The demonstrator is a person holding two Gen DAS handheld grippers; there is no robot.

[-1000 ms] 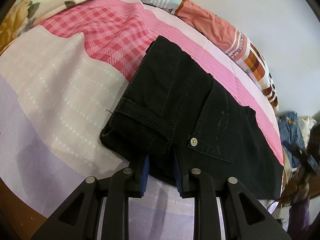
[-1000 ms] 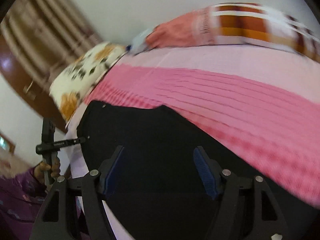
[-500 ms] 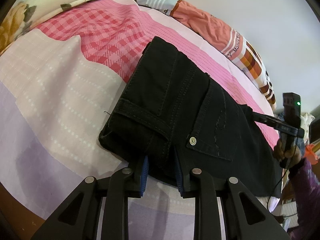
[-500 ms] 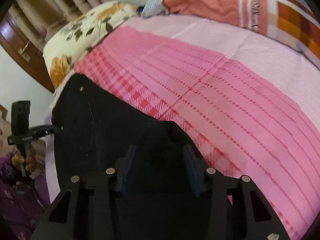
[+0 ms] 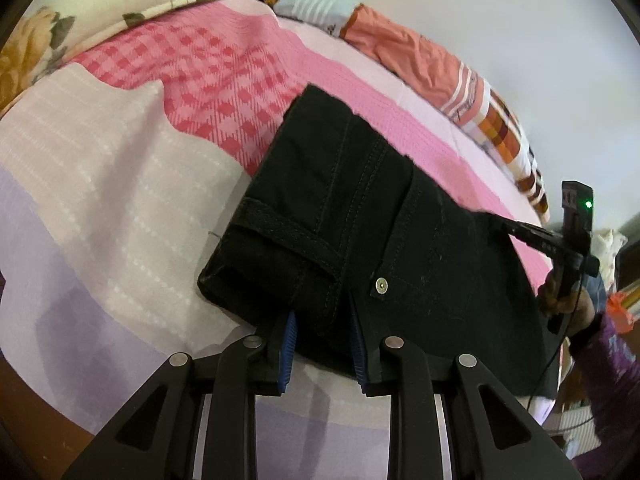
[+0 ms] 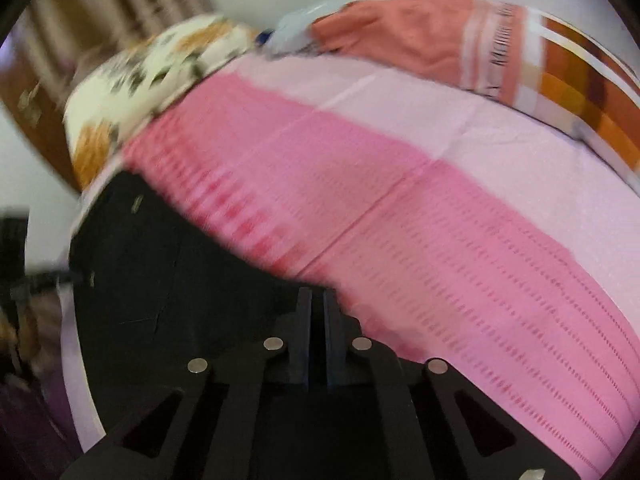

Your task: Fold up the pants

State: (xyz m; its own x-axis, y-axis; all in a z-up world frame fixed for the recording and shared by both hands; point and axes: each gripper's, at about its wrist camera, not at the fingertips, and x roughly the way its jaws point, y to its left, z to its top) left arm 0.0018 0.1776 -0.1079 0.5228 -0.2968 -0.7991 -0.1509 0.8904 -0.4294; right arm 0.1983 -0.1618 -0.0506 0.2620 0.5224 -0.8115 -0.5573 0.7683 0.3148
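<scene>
Black pants (image 5: 360, 220) lie flat on a pink and lilac bedsheet (image 5: 120, 184), waistband end towards me in the left wrist view. My left gripper (image 5: 322, 322) is shut on the waistband edge near a metal rivet (image 5: 383, 285). The right gripper shows at the far right of that view (image 5: 532, 236), at the pants' other end. In the blurred right wrist view my right gripper (image 6: 319, 312) is shut on the edge of the pants (image 6: 160, 280), its blue pads nearly touching with black fabric between them.
A floral pillow (image 5: 100, 4) lies at the bed's head, and a folded orange and checked blanket (image 5: 448, 72) runs along the wall side. More clothes (image 5: 608, 248) are piled beyond the bed at the right. A wooden door (image 6: 28, 100) stands at the left.
My right gripper has closed from wide open to shut on the pants' edge and has moved, blurring its view. My left gripper has kept its hold on the waistband.
</scene>
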